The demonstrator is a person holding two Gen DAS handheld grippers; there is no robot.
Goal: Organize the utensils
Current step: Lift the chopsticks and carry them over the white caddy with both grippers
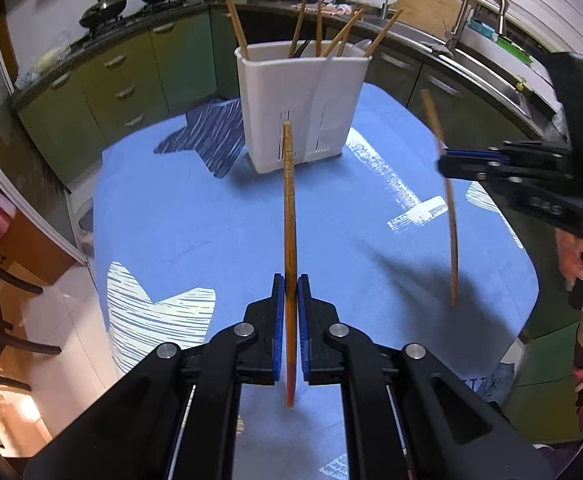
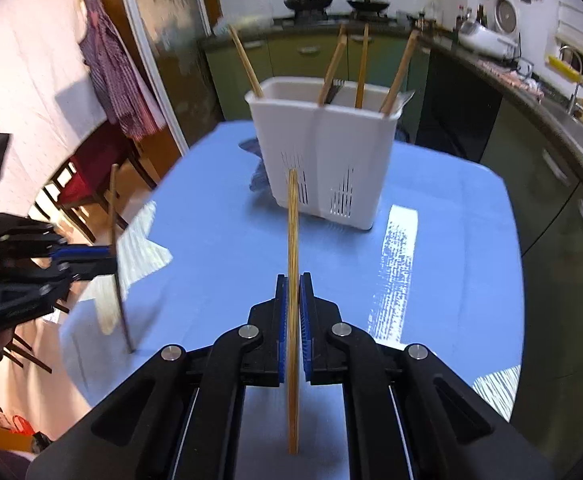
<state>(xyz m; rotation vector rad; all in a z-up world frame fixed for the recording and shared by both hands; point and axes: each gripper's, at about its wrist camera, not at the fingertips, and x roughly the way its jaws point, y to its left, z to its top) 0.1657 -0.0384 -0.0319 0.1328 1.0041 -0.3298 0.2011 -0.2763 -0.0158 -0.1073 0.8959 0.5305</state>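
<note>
A white two-compartment utensil holder (image 1: 301, 100) (image 2: 325, 148) stands on the blue tablecloth (image 1: 179, 220) with several wooden chopsticks leaning in it. My left gripper (image 1: 290, 286) is shut on a reddish-brown chopstick (image 1: 288, 200) that points up toward the holder. My right gripper (image 2: 293, 284) is shut on a lighter wooden chopstick (image 2: 292, 220), also raised above the cloth. In the left wrist view the right gripper (image 1: 445, 166) enters from the right with its chopstick (image 1: 449, 216) hanging down. The left gripper (image 2: 109, 258) shows at the left of the right wrist view with its chopstick (image 2: 117, 276).
The table with the blue cloth (image 2: 451, 208) has rounded edges. Green kitchen cabinets (image 1: 111, 80), a stove with woks (image 1: 103, 6) and a sink (image 1: 487, 60) ring it. Chairs (image 2: 79, 184) stand at one side. A person's hand (image 1: 575, 256) holds the right gripper.
</note>
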